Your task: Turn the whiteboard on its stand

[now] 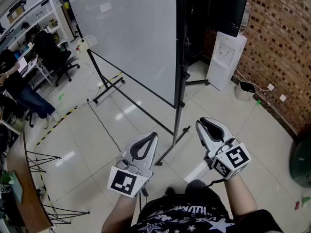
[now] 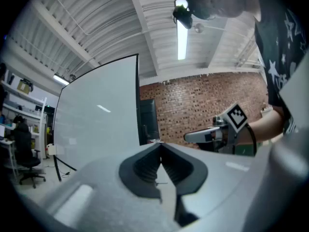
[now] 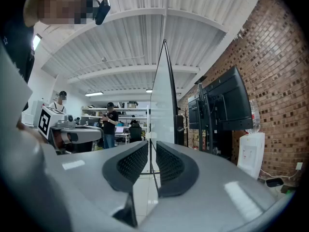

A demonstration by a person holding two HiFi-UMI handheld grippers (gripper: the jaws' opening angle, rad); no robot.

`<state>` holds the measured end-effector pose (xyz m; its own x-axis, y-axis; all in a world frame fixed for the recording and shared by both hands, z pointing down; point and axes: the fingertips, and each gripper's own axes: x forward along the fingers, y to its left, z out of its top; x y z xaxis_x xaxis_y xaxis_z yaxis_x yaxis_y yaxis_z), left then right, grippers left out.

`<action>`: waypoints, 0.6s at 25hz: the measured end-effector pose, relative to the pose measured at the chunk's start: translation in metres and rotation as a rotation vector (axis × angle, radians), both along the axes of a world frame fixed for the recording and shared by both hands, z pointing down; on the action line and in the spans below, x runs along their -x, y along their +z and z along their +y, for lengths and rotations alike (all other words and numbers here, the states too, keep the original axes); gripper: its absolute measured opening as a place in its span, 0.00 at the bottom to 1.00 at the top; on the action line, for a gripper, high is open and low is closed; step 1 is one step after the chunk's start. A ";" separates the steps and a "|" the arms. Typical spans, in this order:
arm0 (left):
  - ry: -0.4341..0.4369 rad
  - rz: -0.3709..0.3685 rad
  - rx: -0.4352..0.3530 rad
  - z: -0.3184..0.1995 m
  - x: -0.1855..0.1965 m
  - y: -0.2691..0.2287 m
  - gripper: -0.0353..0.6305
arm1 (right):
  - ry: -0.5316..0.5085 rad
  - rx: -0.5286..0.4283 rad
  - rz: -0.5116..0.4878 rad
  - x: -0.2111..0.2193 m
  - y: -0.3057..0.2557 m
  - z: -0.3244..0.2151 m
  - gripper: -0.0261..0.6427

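The whiteboard (image 1: pixel 126 33) stands upright on its black wheeled stand (image 1: pixel 177 115) ahead of me, its face turned left. In the right gripper view the whiteboard (image 3: pixel 161 91) shows edge-on, straight beyond the jaws. My left gripper (image 1: pixel 154 134) is low over the floor, short of the stand's foot. It is shut with its tips touching, holding nothing, and the left gripper view (image 2: pixel 160 144) shows the board's face (image 2: pixel 96 120). My right gripper (image 1: pixel 200 122) hangs right of the stand's post, its pads a narrow slit apart with nothing between them (image 3: pixel 150 143). Neither gripper touches the board.
A white water dispenser (image 1: pixel 226 57) and a small bin (image 1: pixel 245 89) stand by the brick wall (image 1: pixel 282 47) at right. A dark screen (image 1: pixel 218 4) stands behind the board. People sit at desks (image 1: pixel 14 81) far left. A cable (image 1: pixel 102 125) runs across the tiled floor.
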<state>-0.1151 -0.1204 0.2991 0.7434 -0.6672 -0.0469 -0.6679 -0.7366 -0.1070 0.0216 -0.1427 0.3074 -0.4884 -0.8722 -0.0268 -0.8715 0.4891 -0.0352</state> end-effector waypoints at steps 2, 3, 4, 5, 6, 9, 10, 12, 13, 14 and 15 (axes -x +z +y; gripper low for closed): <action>-0.004 0.024 -0.002 -0.008 0.004 -0.006 0.06 | 0.001 0.004 0.007 0.004 -0.001 -0.008 0.13; -0.006 0.034 -0.004 -0.011 0.005 -0.008 0.06 | 0.002 0.006 0.010 0.005 -0.001 -0.012 0.14; -0.008 0.040 -0.005 -0.015 0.006 -0.009 0.06 | 0.004 0.009 0.012 0.005 0.000 -0.016 0.15; -0.010 0.044 -0.006 -0.018 0.007 -0.010 0.06 | 0.007 0.013 0.011 0.005 0.001 -0.021 0.15; -0.011 0.048 -0.004 -0.022 0.007 -0.009 0.06 | 0.011 0.020 0.007 0.005 0.003 -0.025 0.18; -0.015 0.047 0.022 -0.034 0.010 -0.001 0.06 | 0.019 0.045 -0.022 0.004 0.010 -0.042 0.23; -0.018 0.049 0.027 -0.038 0.010 0.000 0.06 | 0.016 0.051 -0.029 0.004 0.013 -0.048 0.24; -0.031 0.053 0.024 -0.048 0.009 -0.002 0.06 | 0.002 0.061 -0.035 0.005 0.020 -0.063 0.25; -0.041 0.049 0.020 -0.054 0.010 -0.002 0.06 | -0.004 0.064 -0.036 0.005 0.023 -0.072 0.27; -0.055 0.043 0.021 -0.061 0.011 0.000 0.06 | -0.008 0.069 -0.036 0.005 0.027 -0.081 0.27; -0.074 0.038 0.027 -0.069 0.014 0.003 0.06 | -0.010 0.075 -0.034 0.005 0.031 -0.091 0.28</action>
<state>-0.1287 -0.1893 0.3019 0.6897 -0.7220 -0.0551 -0.7241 -0.6870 -0.0612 0.0166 -0.2334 0.3388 -0.4975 -0.8672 0.0218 -0.8640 0.4931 -0.1020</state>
